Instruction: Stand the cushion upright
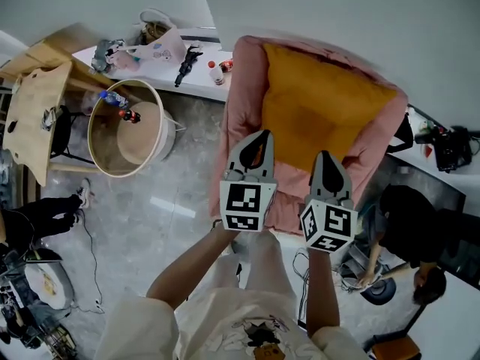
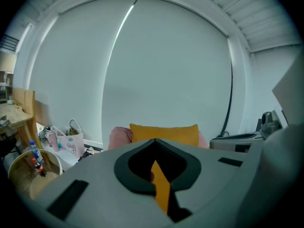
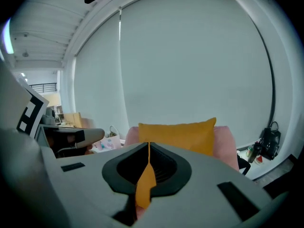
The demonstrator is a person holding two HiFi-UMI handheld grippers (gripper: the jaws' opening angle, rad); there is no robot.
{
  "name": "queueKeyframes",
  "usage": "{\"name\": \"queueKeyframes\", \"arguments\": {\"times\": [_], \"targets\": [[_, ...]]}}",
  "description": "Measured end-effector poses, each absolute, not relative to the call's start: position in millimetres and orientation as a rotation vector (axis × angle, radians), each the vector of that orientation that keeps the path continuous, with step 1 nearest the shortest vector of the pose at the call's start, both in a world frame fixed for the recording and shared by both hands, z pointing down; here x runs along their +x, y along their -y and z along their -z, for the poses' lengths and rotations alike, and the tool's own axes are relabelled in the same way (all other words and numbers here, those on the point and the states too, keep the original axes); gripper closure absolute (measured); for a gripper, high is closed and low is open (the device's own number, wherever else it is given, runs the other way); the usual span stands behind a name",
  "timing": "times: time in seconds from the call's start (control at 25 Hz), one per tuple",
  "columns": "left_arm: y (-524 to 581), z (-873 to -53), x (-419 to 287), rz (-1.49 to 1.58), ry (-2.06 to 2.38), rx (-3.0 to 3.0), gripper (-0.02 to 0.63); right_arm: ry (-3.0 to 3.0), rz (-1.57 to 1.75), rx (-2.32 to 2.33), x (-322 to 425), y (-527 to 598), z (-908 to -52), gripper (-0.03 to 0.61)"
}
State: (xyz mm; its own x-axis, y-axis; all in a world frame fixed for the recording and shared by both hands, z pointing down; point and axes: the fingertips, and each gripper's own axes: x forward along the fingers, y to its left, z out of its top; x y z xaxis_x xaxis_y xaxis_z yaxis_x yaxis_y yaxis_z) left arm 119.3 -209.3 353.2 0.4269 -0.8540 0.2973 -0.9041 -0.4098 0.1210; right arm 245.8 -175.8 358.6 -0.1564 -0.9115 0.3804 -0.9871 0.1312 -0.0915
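Head view first, closest stuff: the person's forearms reach out from a pale top [image 1: 225, 328], one gripper in each hand, marker cubes facing the camera. Both grippers sit side by side over the front edge of a pink armchair [image 1: 241, 103], pointing toward its back.

Left gripper [image 1: 261, 136]: in the left gripper view the jaws are closed together at the tips, and as far as I can tell nothing is clamped. You just get a thin orange sliver showing through the slit between them. Right gripper [image 1: 325, 159] is the same deal: jaws together, with a narrow orange strip and a bit of pink under it peeking through the gap.

Past the tips is the orange cushion [image 1: 322, 103]. It's on the armchair seat, standing upright and leaning on the backrest. Both gripper views show it well apart from the jaws, top edge level, corners sticking up above the pink back.

Off to the left on the grey floor [image 1: 176, 201] there's a round wooden tub [image 1: 101, 152] with a few bottles in it, and beyond that a white ledge [image 1: 196, 81] with a pink bag [image 1: 161, 49]. Behind everything is a pale roller blind [image 2: 166, 61].
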Motion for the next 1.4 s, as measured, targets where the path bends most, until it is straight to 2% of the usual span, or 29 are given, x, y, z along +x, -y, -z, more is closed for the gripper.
{"name": "queueKeyframes", "arguments": {"times": [0.68,0.88,1.4], "targets": [[87.0,-291.3,6.9,-0.130,1.556,2.357,0.609,2.382,-0.324,1.661,93.7,87.3,-281.9,0.546],[50.8,-273.0,-16.6,-0.107,1.564,2.360,0.609,2.419,-0.448,1.625,63.2,53.3,-277.5,0.546],[-41.7,-238.9,-68.8,-0.161,1.596,2.409,0.609,2.501,-0.316,1.575,-2.3,-31.6,-228.6,0.546]]}}
